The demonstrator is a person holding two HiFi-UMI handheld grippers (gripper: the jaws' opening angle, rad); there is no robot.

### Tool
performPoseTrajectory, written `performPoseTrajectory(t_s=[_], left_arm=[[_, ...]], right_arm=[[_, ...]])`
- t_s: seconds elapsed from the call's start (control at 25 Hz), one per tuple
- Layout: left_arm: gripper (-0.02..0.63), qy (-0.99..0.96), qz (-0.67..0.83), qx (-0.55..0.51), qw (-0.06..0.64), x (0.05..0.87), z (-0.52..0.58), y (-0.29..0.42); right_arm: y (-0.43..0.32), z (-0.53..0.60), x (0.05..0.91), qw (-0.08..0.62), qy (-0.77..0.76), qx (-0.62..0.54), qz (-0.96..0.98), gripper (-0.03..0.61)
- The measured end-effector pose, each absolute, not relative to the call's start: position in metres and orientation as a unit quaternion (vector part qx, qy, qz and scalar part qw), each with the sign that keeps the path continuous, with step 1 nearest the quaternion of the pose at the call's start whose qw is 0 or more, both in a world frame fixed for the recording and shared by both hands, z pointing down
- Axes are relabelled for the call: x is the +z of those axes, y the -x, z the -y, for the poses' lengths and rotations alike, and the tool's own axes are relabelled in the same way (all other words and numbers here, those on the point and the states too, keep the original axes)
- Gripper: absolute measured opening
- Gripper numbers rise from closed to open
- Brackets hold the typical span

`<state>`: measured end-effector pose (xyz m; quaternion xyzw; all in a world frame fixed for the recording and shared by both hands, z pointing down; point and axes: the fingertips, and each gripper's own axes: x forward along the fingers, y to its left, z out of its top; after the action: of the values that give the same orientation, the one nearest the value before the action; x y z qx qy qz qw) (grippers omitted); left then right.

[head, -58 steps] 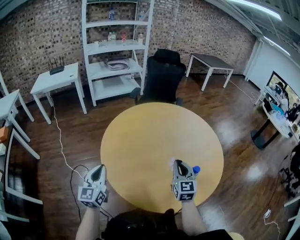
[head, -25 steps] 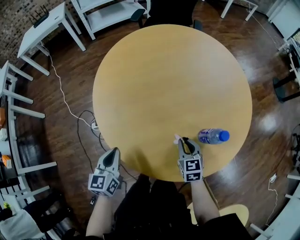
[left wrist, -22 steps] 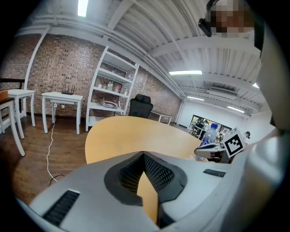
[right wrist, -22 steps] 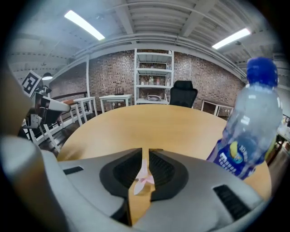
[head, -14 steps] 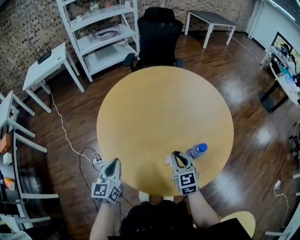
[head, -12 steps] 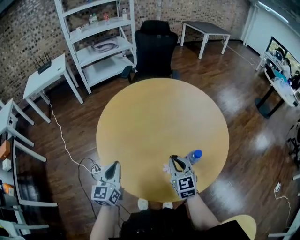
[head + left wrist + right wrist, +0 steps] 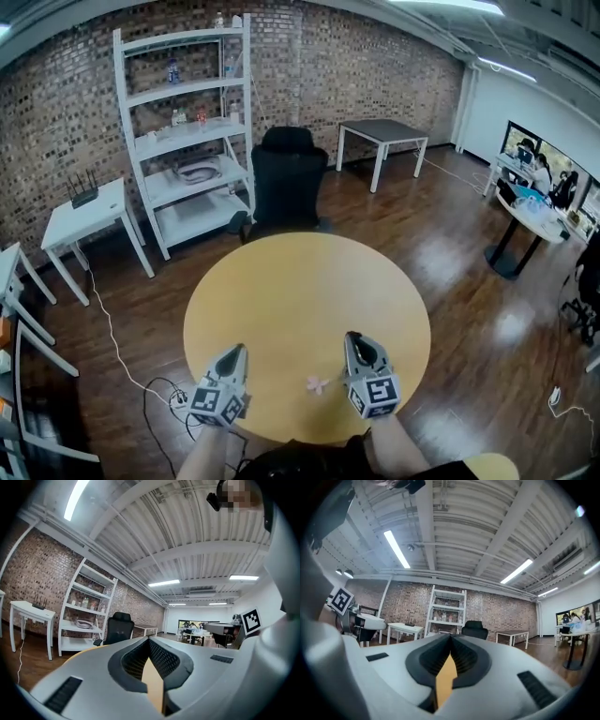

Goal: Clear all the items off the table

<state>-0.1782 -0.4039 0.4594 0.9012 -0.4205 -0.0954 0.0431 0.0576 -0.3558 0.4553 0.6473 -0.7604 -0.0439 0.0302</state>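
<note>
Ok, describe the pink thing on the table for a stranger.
Find the round yellow table before the black office chair. Near its closest edge, between the left tongs and right tongs, lies a small pale pink object. It is the only loose item showing there.

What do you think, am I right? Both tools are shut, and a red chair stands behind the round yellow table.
Not quite. The chair is black, not red; the head view shows it. The left tool and right tool are shut, and the chair does stand behind the round yellow table.
</note>
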Motion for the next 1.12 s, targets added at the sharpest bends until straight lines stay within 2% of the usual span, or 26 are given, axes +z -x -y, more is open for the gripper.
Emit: performPoseTrajectory(t_s=[0.24, 0.68, 1.12], left_arm=[[0.002, -0.904, 0.414, -0.103, 0.039, 0.452, 0.397, 0.166], [0.002, -0.900, 0.422, -0.104, 0.044, 0.452, 0.405, 0.172], [0.002, -0.908, 0.402, -0.102, 0.050, 0.451, 0.392, 0.133]], right_arm=[[-0.091, 0.344, 0.435, -0.015, -0.657, -0.047, 0.752, 0.003], [-0.115, 0.351, 0.443, 0.011, -0.695, -0.033, 0.718, 0.002], [-0.148, 0.348, 0.438, 0.004, -0.709, -0.035, 0.704, 0.002]])
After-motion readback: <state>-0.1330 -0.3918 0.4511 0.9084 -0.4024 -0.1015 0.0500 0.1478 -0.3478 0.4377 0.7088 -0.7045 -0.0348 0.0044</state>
